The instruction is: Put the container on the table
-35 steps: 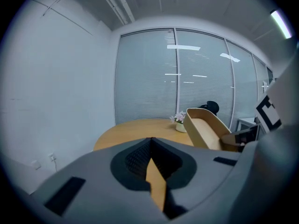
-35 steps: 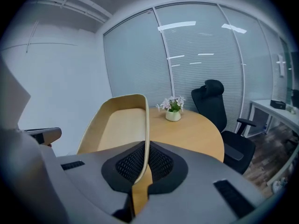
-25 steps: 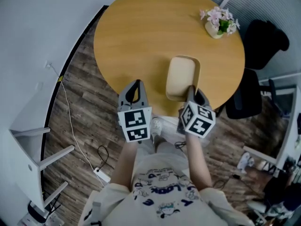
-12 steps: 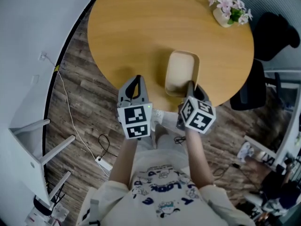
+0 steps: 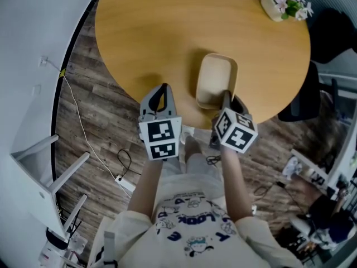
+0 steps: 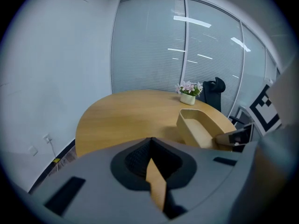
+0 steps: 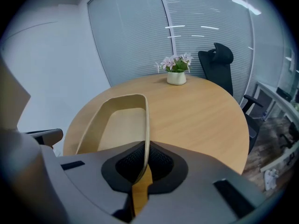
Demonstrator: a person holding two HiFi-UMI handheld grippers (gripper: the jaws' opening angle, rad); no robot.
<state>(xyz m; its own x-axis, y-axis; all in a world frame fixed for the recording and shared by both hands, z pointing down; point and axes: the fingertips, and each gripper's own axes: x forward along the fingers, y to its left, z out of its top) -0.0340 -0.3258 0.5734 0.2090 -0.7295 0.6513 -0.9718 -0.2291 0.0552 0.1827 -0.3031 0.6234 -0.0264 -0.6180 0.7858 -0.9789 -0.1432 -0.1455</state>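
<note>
The right gripper (image 7: 144,164) is clamped on the near end of the beige oblong plastic container (image 5: 215,84). One thin side wall of the rim runs straight in between the jaws, so it's a pinch on the lip, carried one-handed. That grip sends the container pointing forward, long axis away from the person, over the round light-wood tabletop (image 5: 167,38) just inside its near edge. Is the base down on the wood or a shade above it? Can't tell from here. The left gripper (image 5: 162,94) hangs alongside to the left, jaws pressed together with nothing in them. It's apart from the container, simply out of the way. Far across the top, the small white pot of pink flowers (image 5: 281,1) sits well clear, so there's plenty of bare wood for the set-down. My read: placement is right at hand, and release should wait until the base sits flat.
</note>
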